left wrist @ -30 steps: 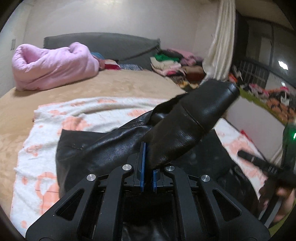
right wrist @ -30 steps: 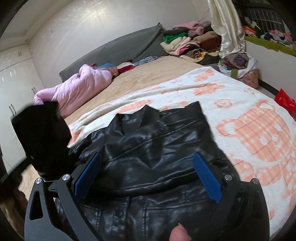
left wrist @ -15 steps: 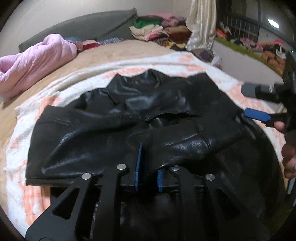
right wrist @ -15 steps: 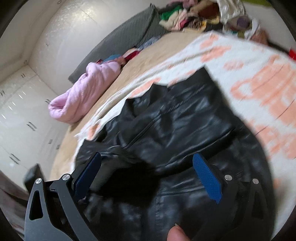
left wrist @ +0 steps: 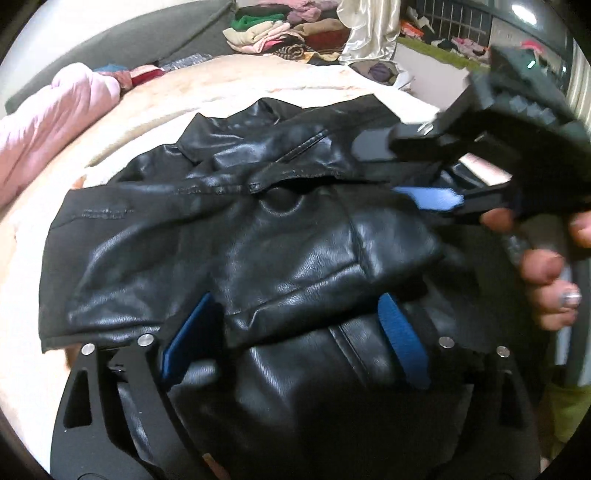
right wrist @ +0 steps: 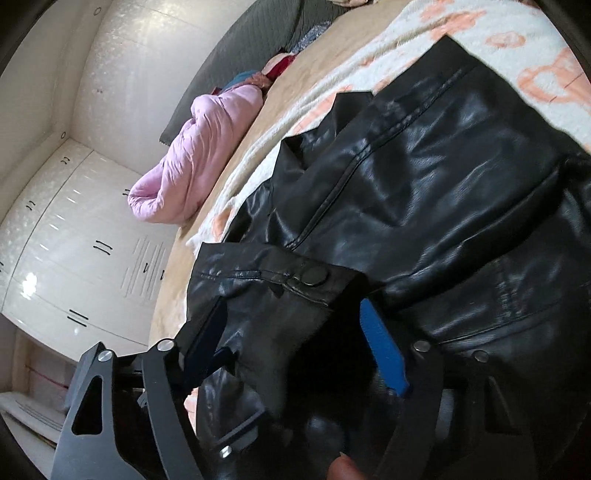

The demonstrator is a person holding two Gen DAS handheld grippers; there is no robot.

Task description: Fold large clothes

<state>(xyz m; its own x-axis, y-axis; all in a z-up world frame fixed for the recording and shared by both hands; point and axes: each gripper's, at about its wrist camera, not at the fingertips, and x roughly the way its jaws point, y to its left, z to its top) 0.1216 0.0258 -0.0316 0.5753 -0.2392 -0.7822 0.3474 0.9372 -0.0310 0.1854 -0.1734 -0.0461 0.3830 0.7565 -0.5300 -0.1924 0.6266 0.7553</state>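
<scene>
A black leather jacket (left wrist: pixel 258 229) lies on a white and orange patterned blanket (left wrist: pixel 140 122) on the bed, one sleeve folded across its front. My left gripper (left wrist: pixel 295 332) is open, its blue pads on either side of the folded sleeve's end, not pinching it. My right gripper (right wrist: pixel 291 339) is open over the sleeve cuff (right wrist: pixel 306 277) with its snap button; it also shows in the left wrist view (left wrist: pixel 424 177), reaching in from the right above the jacket.
A pink quilt (left wrist: pixel 55 122) lies at the bed's far left by a grey headboard (left wrist: pixel 122 37). Piled clothes (left wrist: pixel 280 29) and a cream curtain (left wrist: pixel 369 29) stand at the far side. White wardrobe doors (right wrist: pixel 74 251) are left of the bed.
My left gripper carried the sleeve down across the jacket front and opened, letting it go. My right gripper moved in over the jacket toward the cuff, still open.
</scene>
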